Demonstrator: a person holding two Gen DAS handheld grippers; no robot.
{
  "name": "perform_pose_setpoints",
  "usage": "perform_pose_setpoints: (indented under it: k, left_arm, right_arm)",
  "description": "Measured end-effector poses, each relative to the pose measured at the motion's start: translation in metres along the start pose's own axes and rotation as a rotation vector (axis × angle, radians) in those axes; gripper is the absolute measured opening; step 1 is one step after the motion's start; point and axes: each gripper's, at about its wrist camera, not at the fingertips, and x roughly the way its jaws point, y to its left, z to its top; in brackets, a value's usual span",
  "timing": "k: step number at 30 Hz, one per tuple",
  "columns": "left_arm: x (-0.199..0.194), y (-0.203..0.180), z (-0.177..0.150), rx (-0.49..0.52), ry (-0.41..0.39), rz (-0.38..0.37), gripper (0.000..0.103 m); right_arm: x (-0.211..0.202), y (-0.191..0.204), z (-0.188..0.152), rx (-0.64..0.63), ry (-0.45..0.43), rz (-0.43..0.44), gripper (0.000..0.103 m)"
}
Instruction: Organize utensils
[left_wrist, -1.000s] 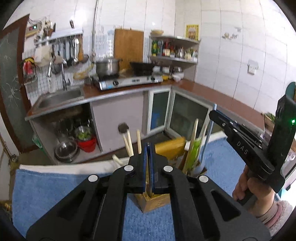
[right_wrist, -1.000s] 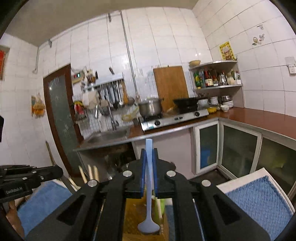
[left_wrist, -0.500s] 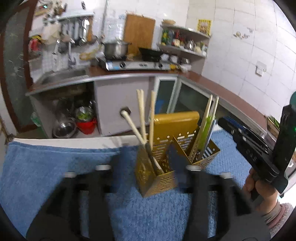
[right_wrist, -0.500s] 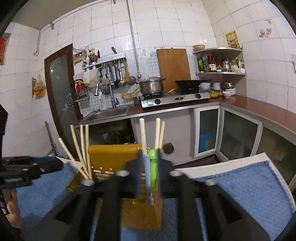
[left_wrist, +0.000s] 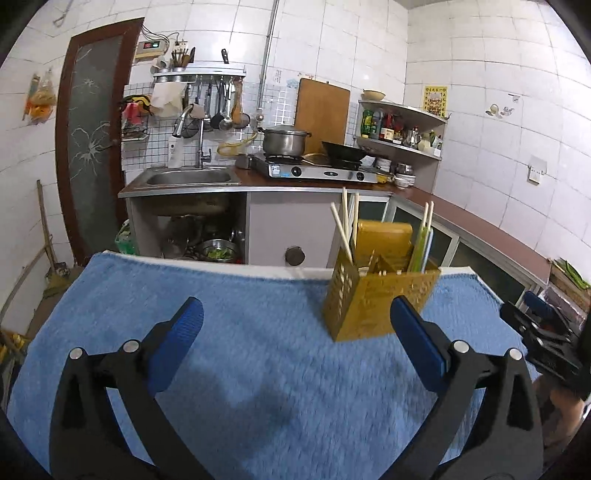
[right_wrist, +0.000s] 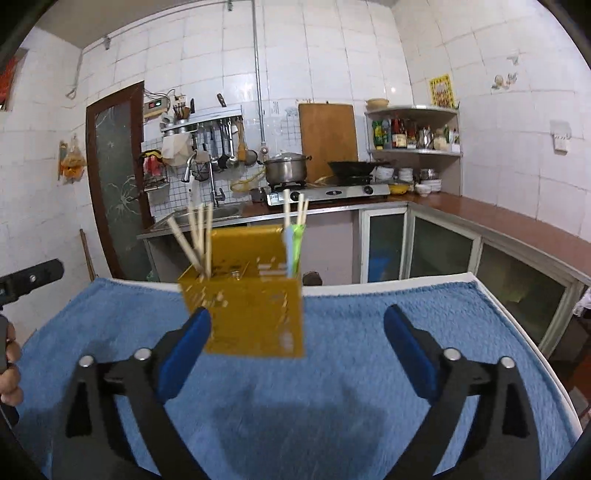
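Left wrist view: the left claw (left_wrist: 295, 325) stands wide apart and grips nothing, its blue pads (left_wrist: 417, 341) hovering over the blue towel (left_wrist: 240, 354) that covers the worktop (left_wrist: 295, 272). The yellow perforated utensil holder (left_wrist: 376, 295) stands upright on the towel at about one o'clock, just beyond the right-hand pad. Pale chopsticks (left_wrist: 343, 230) lean out of its left compartment; a green utensil (left_wrist: 419, 249) and more sticks rise from its right one. The right claw (left_wrist: 535, 328) shows at three o'clock, too cropped to tell its gap here. Behind, at twelve o'clock, a sink (left_wrist: 188, 177), a pot (left_wrist: 284, 142) on a stove (left_wrist: 314, 170) and a cutting board (left_wrist: 321, 110) line the tiled wall.

Right wrist view: the right claw (right_wrist: 297, 332) is also spread wide and empty. The holder (right_wrist: 247, 295), somewhat blurred, sits on the towel (right_wrist: 332, 369) at eleven o'clock, close behind the left-hand pad (right_wrist: 184, 349); whether they touch is unclear. A light blue spoon handle (right_wrist: 287, 247) stands beside the green utensil (right_wrist: 297, 243).
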Motion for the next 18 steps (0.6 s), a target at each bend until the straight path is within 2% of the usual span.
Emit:
perform_pose_setpoints:
  k: [3,8,13,18]
  left_arm:
    - [-0.019,0.0,-0.02,-0.007,-0.016,0.011,0.098]
    - [-0.055,-0.009,-0.065,0.0,-0.103,0.064,0.098]
    - [-0.064,-0.017,-0.103,0.029,-0.119,0.072,0.098]
    - [-0.061,-0.017,-0.117,0.036,-0.116,0.09,0.098]
  right_arm:
    - [-0.025,0.015,-0.018,-0.004,-0.008,0.0,0.099]
    - [-0.055,0.031,-0.05,-0.005,-0.021,-0.011,0.099]
    - [-0.067,0.034,-0.078,-0.015,-0.027,-0.016,0.099]
    - [-0.067,0.028,-0.084,0.002,-0.043,-0.029,0.099]
